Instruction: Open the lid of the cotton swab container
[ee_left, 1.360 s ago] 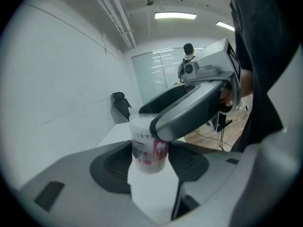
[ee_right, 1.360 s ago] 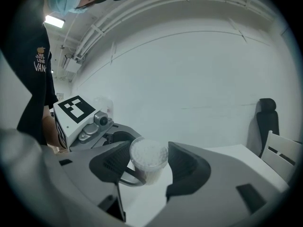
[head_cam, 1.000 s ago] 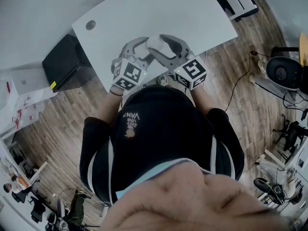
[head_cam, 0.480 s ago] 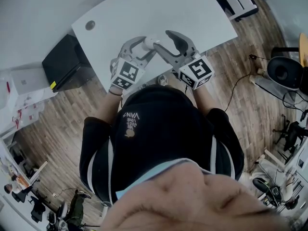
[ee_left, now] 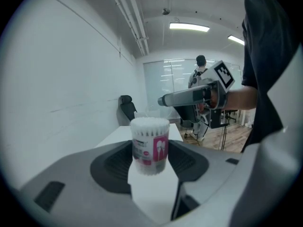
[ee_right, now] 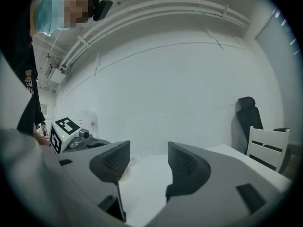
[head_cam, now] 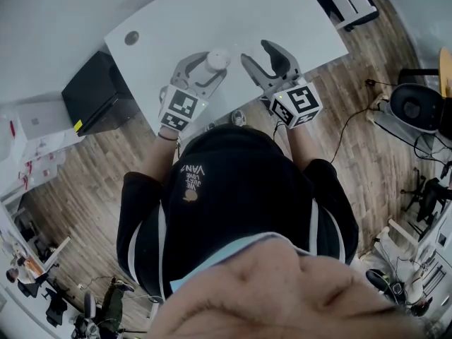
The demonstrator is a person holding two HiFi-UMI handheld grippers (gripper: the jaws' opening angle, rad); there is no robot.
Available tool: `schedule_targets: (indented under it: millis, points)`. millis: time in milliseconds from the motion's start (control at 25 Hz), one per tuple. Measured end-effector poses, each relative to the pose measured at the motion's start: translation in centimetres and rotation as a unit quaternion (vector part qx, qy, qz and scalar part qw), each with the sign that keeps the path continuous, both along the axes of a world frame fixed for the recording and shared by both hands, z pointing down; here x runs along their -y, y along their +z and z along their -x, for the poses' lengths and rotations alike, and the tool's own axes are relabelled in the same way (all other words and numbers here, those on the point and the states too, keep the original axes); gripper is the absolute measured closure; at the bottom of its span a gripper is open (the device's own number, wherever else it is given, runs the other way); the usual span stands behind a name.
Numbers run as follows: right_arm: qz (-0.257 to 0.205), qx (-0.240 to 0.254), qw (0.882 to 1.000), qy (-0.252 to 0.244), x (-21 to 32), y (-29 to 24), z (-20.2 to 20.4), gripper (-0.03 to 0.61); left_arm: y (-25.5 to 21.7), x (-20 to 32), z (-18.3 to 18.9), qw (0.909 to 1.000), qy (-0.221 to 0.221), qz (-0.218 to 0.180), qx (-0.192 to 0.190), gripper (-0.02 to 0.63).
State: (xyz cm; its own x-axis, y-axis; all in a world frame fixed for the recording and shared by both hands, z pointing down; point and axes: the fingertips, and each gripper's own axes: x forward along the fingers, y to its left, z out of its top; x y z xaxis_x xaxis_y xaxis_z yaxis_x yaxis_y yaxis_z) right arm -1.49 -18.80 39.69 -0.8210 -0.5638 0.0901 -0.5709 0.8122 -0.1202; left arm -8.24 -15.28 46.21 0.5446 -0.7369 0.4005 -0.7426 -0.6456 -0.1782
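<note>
The cotton swab container (head_cam: 217, 57) is a small clear tub with a pink and white label, and white swab tips show at its top. It sits between the pads of my left gripper (head_cam: 214, 65), which is shut on its sides over the white table (head_cam: 282, 13). In the left gripper view the container (ee_left: 150, 141) stands upright in my left gripper (ee_left: 150, 159). I cannot tell whether a clear lid is on it. My right gripper (head_cam: 254, 51) hangs open to the container's right and holds nothing. The right gripper view shows only bare table between the pads of my right gripper (ee_right: 147, 162).
A round cable hole (head_cam: 132, 37) marks the table's far left corner. A black box (head_cam: 95, 90) stands on the wood floor left of the table. A white chair (ee_right: 272, 145) and a black office chair (ee_right: 248, 115) stand past the table's end. People stand far back in the room.
My right gripper has drawn away to the right, off the top of the container where its jaws were. The left gripper has shifted slightly away from me with the container.
</note>
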Motion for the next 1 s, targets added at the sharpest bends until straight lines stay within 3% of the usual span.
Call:
schedule_targets:
  millis: [280,560,1000]
  points:
    - [0.003,-0.002,1.0,0.001,0.3,0.5,0.0,0.321,0.0,0.2,0.0,1.0,-0.005,0.001,-0.008,0.373]
    - [-0.026,0.015,1.0,0.003,0.2,-1.3,0.0,0.321,-0.6,0.9,0.2,0.9993,-0.023,0.004,-0.029,0.373]
    - [-0.041,-0.012,0.999,0.015,-0.4,-0.8,-0.4,0.384,-3.0,1.7,0.8,0.9981,-0.037,-0.014,-0.047,0.373]
